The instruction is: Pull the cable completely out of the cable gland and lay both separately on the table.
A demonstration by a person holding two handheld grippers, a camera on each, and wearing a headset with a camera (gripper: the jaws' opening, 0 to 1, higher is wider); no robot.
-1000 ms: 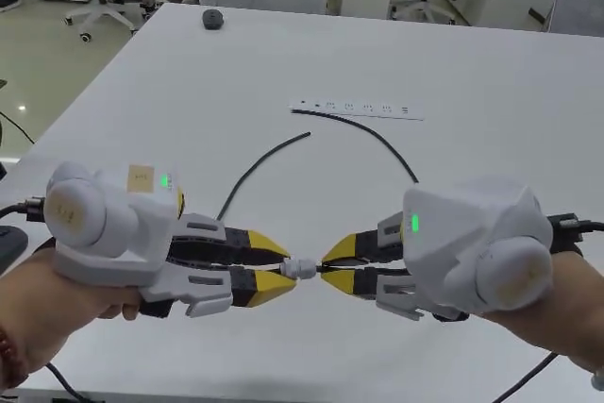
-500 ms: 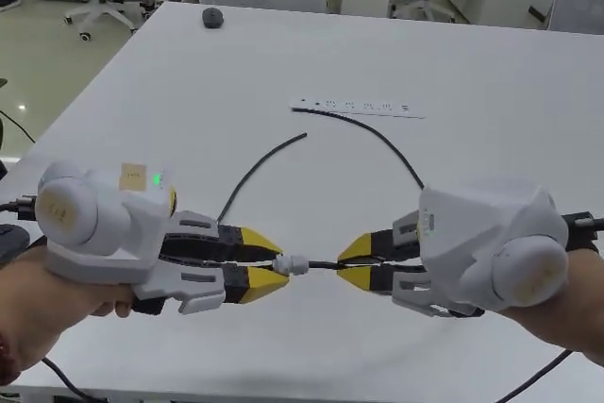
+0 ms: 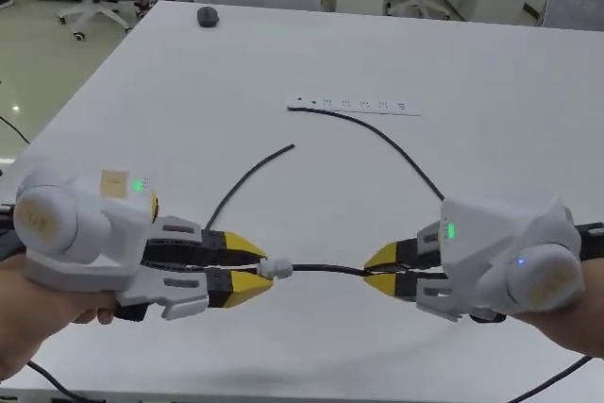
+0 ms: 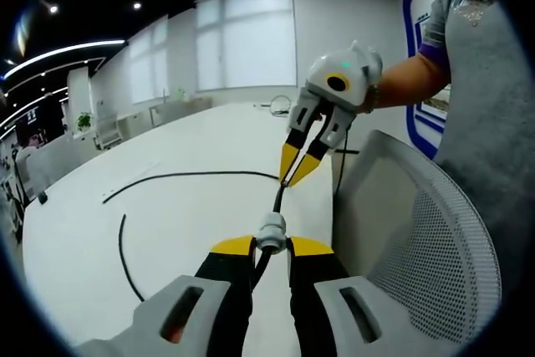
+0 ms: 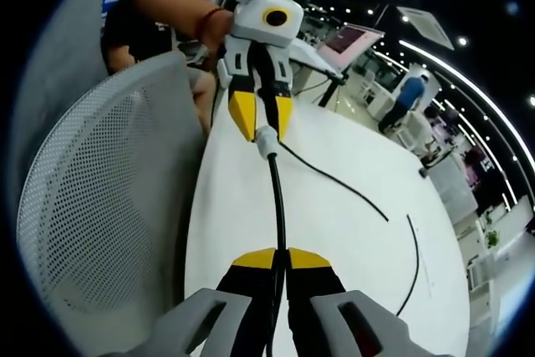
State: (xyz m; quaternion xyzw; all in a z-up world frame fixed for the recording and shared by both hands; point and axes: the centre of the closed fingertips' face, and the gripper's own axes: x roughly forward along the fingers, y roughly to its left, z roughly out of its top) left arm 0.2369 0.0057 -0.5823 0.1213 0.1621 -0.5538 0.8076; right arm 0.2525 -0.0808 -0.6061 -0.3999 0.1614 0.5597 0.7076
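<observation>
White table [image 3: 491,73] bears power strip [image 3: 354,106], black cable [image 3: 247,178], dark object [image 3: 207,15].

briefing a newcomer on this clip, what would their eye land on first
Low over the near part of the white table, the left gripper and the right gripper point at each other. The left one clamps a small white cable gland in its yellow fingers, and the right one pinches the black cable, stretched straight between them.

Left claw [image 3: 267,269] and right claw [image 3: 370,267] had white moulded housings, black jaw arms, yellow tips and a green light each. Tan sticker [image 3: 114,179] was on the left housing. Black lead [image 3: 557,379] ran from the right one. Person wore grey top [image 4: 481,98] with purple sleeve edge and red wristband [image 5: 209,21].
</observation>
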